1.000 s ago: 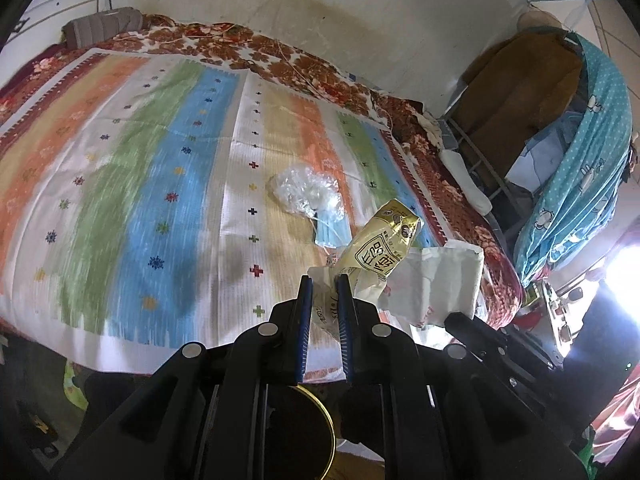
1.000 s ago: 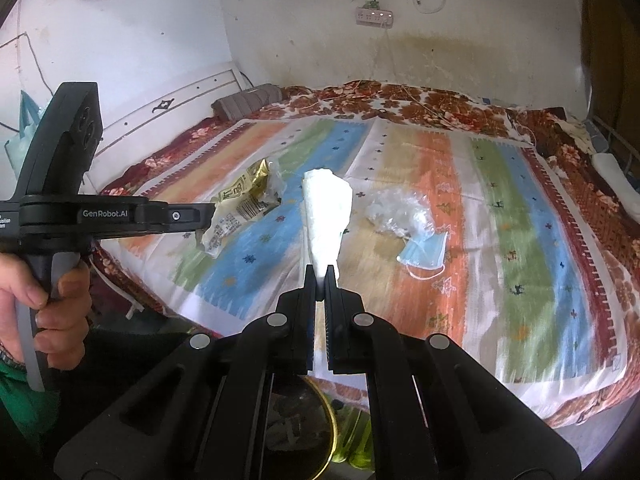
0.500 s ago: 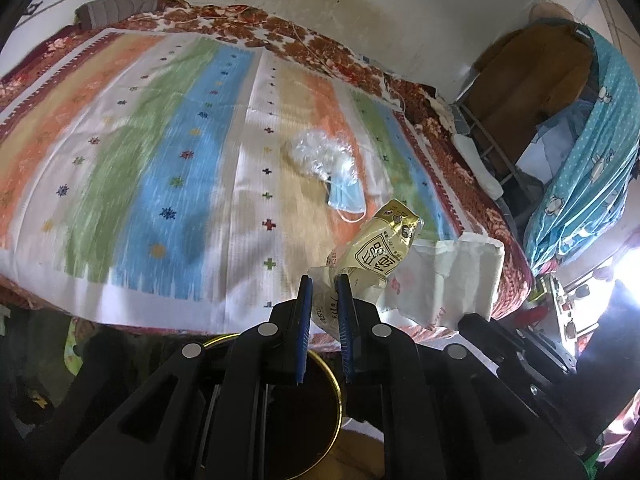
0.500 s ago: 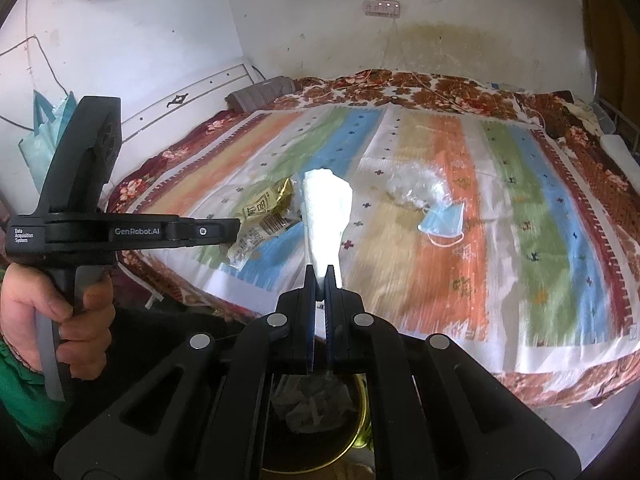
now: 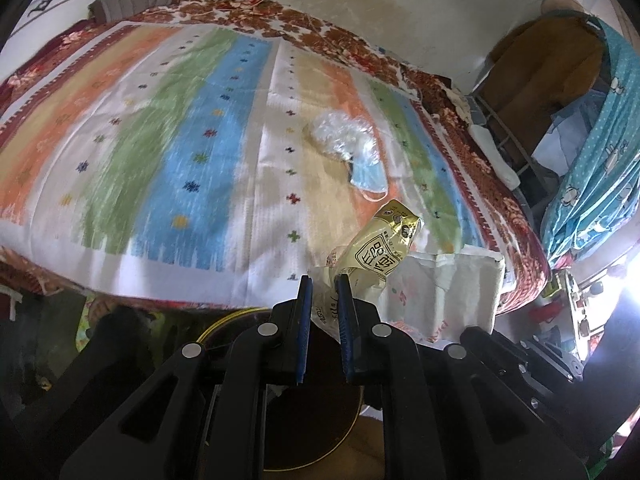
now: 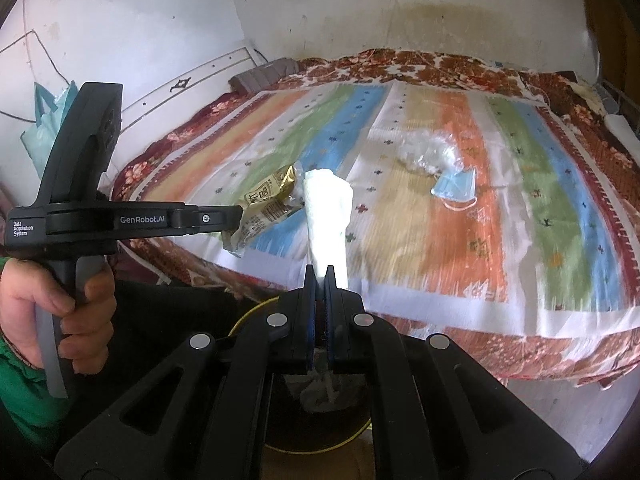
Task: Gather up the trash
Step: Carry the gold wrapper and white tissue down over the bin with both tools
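Observation:
My left gripper is shut on a gold and cream snack wrapper, also seen in the right wrist view. My right gripper is shut on a white folded tissue, which also shows in the left wrist view. Both are held past the bed's front edge, above a dark round bin with a yellow rim, also seen in the left wrist view, with crumpled paper inside. A clear crumpled plastic bag and a blue face mask lie on the striped bedspread.
The left gripper's body and the hand holding it fill the left of the right wrist view. A grey pillow lies at the bed's far end. A rack with brown and blue cloths stands right of the bed.
Both grippers have drawn back from the bed toward its front edge and lowered, so the bin now shows beneath them. Each still grips its item.

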Tool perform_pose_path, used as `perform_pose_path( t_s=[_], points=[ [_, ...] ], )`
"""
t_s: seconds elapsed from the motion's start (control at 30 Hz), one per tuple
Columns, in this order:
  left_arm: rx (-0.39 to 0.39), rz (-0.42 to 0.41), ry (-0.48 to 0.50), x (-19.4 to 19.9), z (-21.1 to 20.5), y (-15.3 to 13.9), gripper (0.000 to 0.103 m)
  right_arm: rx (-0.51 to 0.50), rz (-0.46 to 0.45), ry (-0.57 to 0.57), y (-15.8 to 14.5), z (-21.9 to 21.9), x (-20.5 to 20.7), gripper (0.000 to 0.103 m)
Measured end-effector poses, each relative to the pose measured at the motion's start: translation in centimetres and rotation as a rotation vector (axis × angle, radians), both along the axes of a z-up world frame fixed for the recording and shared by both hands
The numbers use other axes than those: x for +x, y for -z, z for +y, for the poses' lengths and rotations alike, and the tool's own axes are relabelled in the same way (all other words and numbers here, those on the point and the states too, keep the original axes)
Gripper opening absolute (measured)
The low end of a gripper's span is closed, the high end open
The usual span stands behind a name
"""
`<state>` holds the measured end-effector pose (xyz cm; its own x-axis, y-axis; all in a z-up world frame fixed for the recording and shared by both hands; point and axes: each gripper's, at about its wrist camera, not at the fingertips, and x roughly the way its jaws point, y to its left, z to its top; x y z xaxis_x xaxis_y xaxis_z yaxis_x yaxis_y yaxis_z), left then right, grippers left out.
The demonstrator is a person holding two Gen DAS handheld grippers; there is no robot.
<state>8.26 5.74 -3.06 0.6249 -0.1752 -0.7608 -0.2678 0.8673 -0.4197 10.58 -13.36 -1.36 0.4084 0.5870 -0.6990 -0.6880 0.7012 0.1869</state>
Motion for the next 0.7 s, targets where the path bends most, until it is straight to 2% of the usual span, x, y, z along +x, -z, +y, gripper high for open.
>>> perform_pose_path(
  t_s=[0.27,0.43,0.57,0.7],
  points=[
    [0.036,0.046,-0.04,-2.0,-0.2,1.3,0.012,-0.056,0.079,-0.023,2.6,0.5,-0.9,0.003],
    [0.039,0.112,-0.04,-2.6,-1.0,2.9,0.012,-0.082,0.117,-0.024,3.7,1.0,-1.3,0.003],
    [0.053,0.149,-0.044,-2.7,-1.6,3.7,0.012,-0.095,0.199,0.005,5.5,0.6,-1.0,0.003],
    [0.032,0.209,-0.061,-2.8,-2.0,5.5,0.013,-0.126,0.246,0.018,7.2,0.7,-1.0,0.003]
  ],
)
